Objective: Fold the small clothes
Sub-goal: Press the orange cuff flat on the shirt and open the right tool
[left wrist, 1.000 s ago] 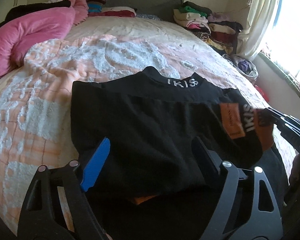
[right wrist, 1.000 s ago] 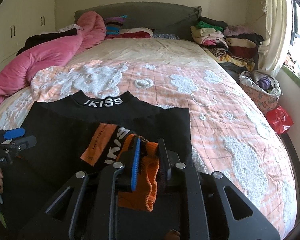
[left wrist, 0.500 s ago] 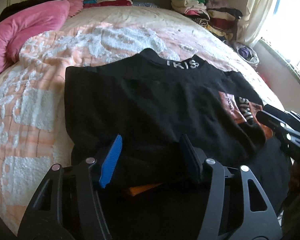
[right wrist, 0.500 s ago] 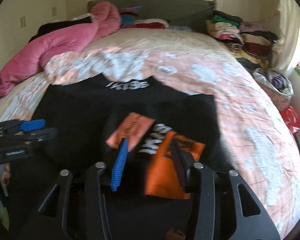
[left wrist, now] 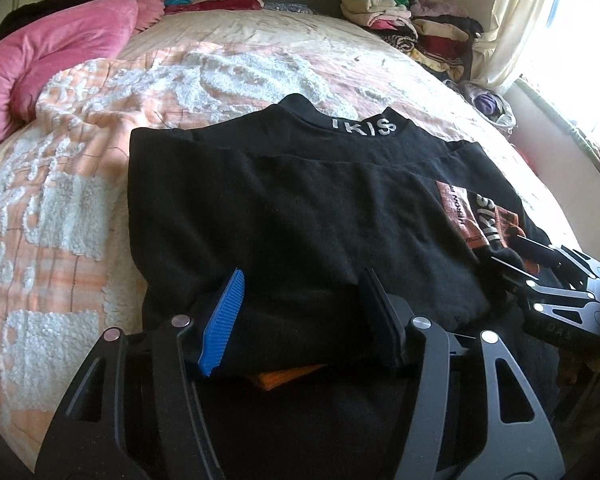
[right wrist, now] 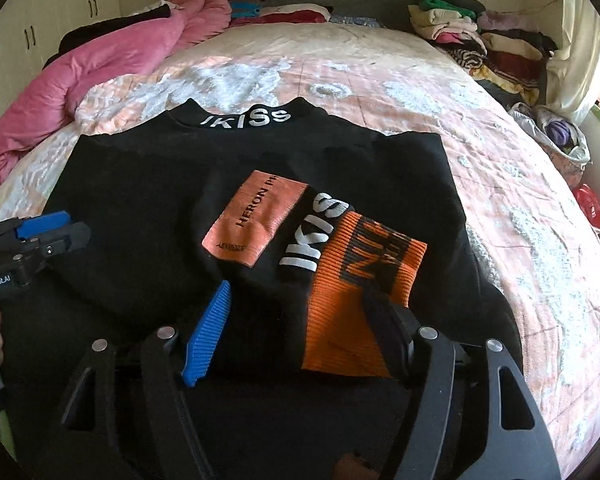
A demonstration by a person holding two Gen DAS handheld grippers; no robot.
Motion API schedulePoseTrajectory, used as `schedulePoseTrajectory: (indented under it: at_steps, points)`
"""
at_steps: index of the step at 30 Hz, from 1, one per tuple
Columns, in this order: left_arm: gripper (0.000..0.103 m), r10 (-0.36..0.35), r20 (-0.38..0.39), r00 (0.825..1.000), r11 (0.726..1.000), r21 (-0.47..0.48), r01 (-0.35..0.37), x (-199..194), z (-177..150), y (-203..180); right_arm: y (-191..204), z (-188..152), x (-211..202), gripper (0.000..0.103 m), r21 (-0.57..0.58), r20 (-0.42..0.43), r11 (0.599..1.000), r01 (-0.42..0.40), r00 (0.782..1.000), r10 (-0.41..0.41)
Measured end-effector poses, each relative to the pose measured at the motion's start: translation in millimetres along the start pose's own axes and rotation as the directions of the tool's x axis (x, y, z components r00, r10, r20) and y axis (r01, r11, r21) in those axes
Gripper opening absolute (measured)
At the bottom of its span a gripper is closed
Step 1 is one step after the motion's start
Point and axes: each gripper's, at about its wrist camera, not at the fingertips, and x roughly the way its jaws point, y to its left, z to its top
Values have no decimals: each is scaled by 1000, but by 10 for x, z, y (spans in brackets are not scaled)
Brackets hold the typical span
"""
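Observation:
A black sweater [left wrist: 300,208] with white "IKISS" lettering on its collar lies on the bed, its sleeves folded across the body. In the right wrist view the sweater [right wrist: 148,208] shows a folded sleeve with an orange cuff [right wrist: 360,292] and an orange patch [right wrist: 256,220]. My left gripper [left wrist: 300,304] is open, its jaws either side of the sweater's near left edge. My right gripper [right wrist: 300,320] is open, its jaws either side of the orange cuff, which lies flat. Each gripper shows in the other's view, the right [left wrist: 556,280] and the left [right wrist: 44,236].
The bed has a peach and white textured blanket [right wrist: 500,184]. A pink duvet [right wrist: 100,60] lies at the far left. Stacks of folded clothes [right wrist: 480,40] sit at the far right by a curtain. A bag [right wrist: 556,132] and a red item [right wrist: 592,208] lie beside the bed.
My right gripper opened and let go of the orange cuff, which dropped flat on the sweater. Both grippers shifted a little nearer the sweater; the left stayed open.

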Motion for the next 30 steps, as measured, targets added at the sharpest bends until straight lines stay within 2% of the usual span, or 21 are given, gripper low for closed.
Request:
schedulePoseTrajectory:
  at_steps: [9, 12, 18, 23, 30]
  points:
    - [52, 1, 0, 1000, 1000, 5, -1, -4, 2, -1, -39, -24, -149, 68, 41, 57, 999, -17, 998, 14]
    - [52, -3, -1, 1000, 1000, 3, 3, -12, 4, 0, -67, -31, -171, 78, 58, 56, 998, -23, 998, 20]
    - [54, -5, 0, 1000, 1000, 2, 5, -22, 4, 1, -68, -33, -231, 90, 73, 76, 997, -19, 997, 13]
    - [71, -7, 12, 1000, 1000, 22, 7, -89, 1, -55, -73, -36, -305, 95, 68, 97, 998, 4, 995, -11]
    - [86, 24, 29, 999, 998, 53, -26, -131, -5, -137, -124, -35, -402, 97, 85, 121, 996, 7, 992, -18]
